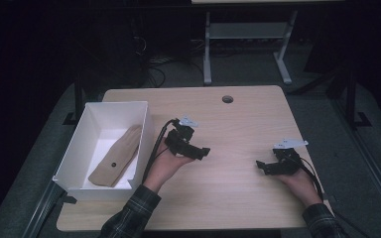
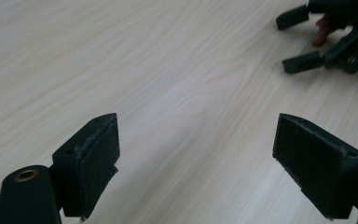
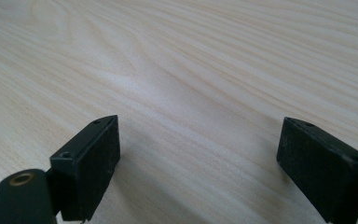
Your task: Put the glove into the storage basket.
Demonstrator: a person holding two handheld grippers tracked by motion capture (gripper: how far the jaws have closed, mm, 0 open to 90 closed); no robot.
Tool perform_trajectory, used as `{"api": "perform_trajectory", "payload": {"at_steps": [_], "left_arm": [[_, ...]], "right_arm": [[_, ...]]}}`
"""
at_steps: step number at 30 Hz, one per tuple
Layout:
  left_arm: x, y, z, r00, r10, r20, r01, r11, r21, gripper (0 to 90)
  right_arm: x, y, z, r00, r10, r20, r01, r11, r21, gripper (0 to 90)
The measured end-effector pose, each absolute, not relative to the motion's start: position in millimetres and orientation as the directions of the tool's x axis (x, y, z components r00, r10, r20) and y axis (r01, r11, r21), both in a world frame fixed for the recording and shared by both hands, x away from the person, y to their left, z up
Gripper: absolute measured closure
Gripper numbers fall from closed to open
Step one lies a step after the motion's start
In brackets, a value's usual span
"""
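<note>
A tan sock lies flat inside a white box at the table's left. My left gripper rests low over the wooden table just right of the box, pointing right; in the left gripper view its jaws stand wide apart with bare wood between them. My right gripper sits at the right, pointing left toward the other one. The right gripper view shows its jaws spread wide over bare tabletop, holding nothing. The right gripper also appears far off in the left gripper view.
A round cable hole sits near the table's far edge. Behind the table stands a white desk frame on dark floor. Bare wood lies between the two grippers.
</note>
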State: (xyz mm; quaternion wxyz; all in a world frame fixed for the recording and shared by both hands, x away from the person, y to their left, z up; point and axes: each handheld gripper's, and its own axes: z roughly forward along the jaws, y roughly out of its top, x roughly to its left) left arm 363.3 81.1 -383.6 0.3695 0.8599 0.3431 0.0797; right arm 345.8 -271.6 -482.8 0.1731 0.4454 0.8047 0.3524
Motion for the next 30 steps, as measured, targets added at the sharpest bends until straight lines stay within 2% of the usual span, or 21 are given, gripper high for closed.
{"api": "perform_trajectory", "payload": {"at_steps": [11, 18, 28, 30], "left_arm": [[355, 81, -428, 0.788, 0.607, -0.102, 0.502, -0.539, 0.676, 14.0], [351, 84, -450, 0.803, 0.593, -0.056, 0.482, -0.592, 0.646, 13.9], [348, 90, -469, 0.811, 0.584, -0.039, 0.455, -0.587, 0.67, 13.2], [346, 90, -473, 0.819, 0.573, 0.004, 0.42, -0.606, 0.676, 12.3]], "right_arm": [[346, -271, -483, -0.546, 0.837, 0.036, 0.594, 0.357, 0.721, 12.8], [346, -271, -483, -0.546, 0.837, 0.035, 0.594, 0.357, 0.721, 12.8], [346, -271, -483, -0.547, 0.837, 0.035, 0.594, 0.358, 0.721, 12.8], [346, -271, -483, -0.546, 0.837, 0.036, 0.594, 0.357, 0.721, 12.8]]}}
